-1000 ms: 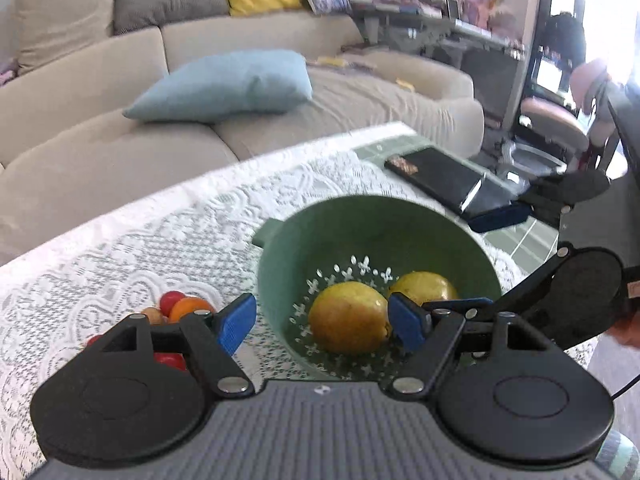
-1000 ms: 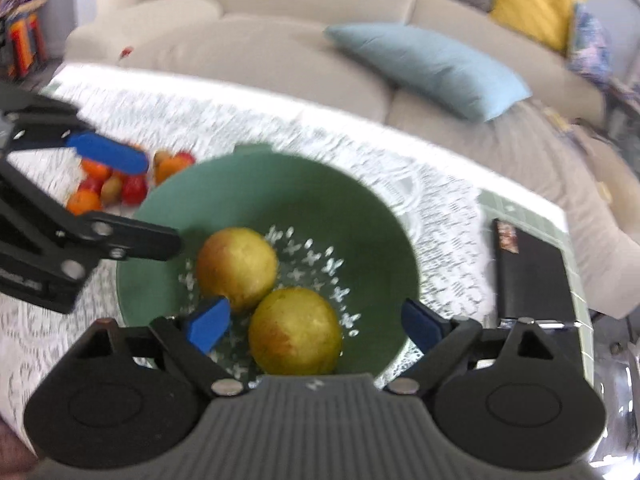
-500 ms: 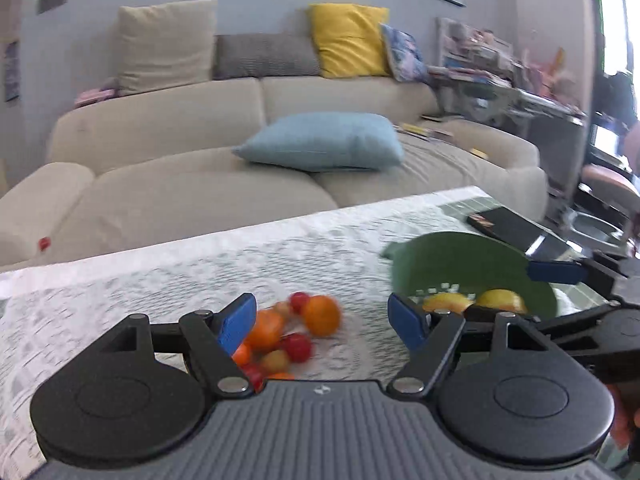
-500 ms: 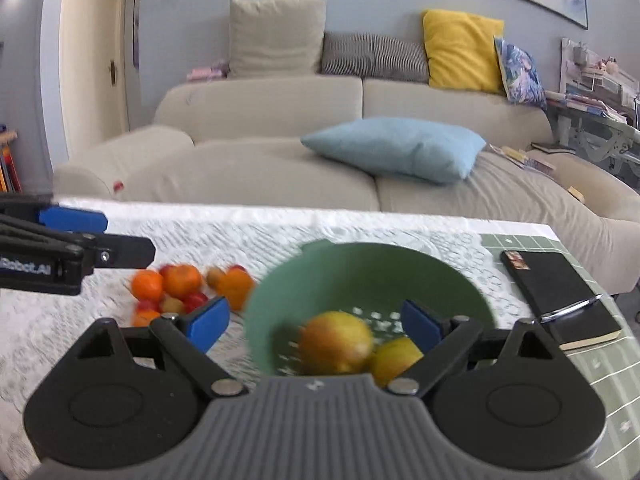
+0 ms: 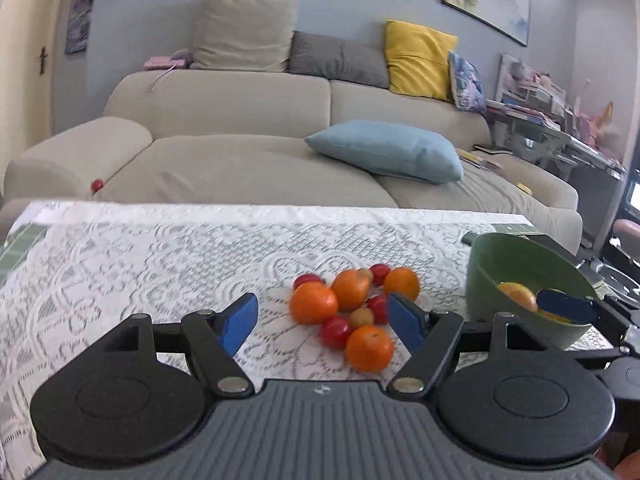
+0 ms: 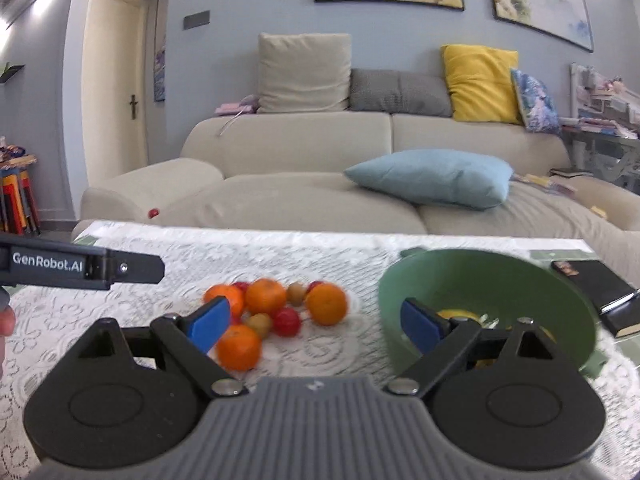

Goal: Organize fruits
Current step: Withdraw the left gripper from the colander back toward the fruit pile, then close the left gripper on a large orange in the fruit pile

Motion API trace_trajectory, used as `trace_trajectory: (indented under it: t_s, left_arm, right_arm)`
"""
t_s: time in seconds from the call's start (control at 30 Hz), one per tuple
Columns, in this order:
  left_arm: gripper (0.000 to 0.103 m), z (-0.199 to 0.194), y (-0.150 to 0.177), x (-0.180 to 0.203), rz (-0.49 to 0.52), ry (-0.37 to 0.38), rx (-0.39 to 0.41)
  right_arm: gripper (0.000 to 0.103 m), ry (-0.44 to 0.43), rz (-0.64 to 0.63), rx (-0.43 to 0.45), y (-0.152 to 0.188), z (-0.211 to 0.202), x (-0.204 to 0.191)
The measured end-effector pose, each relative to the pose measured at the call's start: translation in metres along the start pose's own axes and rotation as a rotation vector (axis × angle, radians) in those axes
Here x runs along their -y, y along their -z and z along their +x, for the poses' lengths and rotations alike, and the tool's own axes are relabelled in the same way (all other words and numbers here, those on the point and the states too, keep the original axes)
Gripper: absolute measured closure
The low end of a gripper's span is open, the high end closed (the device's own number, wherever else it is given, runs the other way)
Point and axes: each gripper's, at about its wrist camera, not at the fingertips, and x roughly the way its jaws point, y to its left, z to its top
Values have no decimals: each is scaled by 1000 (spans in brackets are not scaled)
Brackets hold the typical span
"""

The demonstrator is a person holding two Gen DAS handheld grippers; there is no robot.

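A cluster of oranges (image 5: 314, 303) and cherry tomatoes (image 5: 335, 331) lies on the lace tablecloth (image 5: 160, 264) near the table's middle. To its right, toward the right edge, stands the colander bowl (image 5: 520, 276) with fruit (image 5: 516, 295) in it. A notebook (image 6: 596, 292) lies beyond the bowl at the right edge. The sofa (image 5: 240, 152) runs behind the far edge.

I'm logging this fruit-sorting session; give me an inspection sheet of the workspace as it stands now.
Surface: table under a white lace cloth.
Job's things: loose pile of oranges and small red fruits on the cloth; green colander bowl beside it, holding yellowish fruit.
Clutter: black notebook with a pen, right of the bowl.
Grippers: left claw open, empty; right claw open, empty.
Cables: nothing seen.
Surroundings: beige sofa with a blue cushion, framed pictures above; small red object on the sofa.
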Motion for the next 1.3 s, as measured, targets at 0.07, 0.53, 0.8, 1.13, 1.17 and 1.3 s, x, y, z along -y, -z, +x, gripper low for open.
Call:
trace_trajectory:
  t_s: [0.07,0.53,0.8,1.13,1.17,1.3]
  left_arm:
    - [20,2,7,-7,-18,-5,-2]
    - [23,21,24,-16,-34,-33,-24]
    - [23,27,24,-23,-72,-58,-15]
    - [23,36,27,-23,-74,-64,-43]
    - [23,37,27,-22,-72,-64,-44]
    - [23,38,28,-21,-67,-65,-48]
  right_arm:
    - [19,-11,-42,-4,6,4,-11]
    - [39,-111,-54,-178,19,56,-28]
    - [48,-114,-4,-229,19,85,-30]
    - [59,-151,19,-252,21,102,-35]
    - [61,-156,20,-253,21,103,-36]
    - [62,-152,13,-247,22,99,-37]
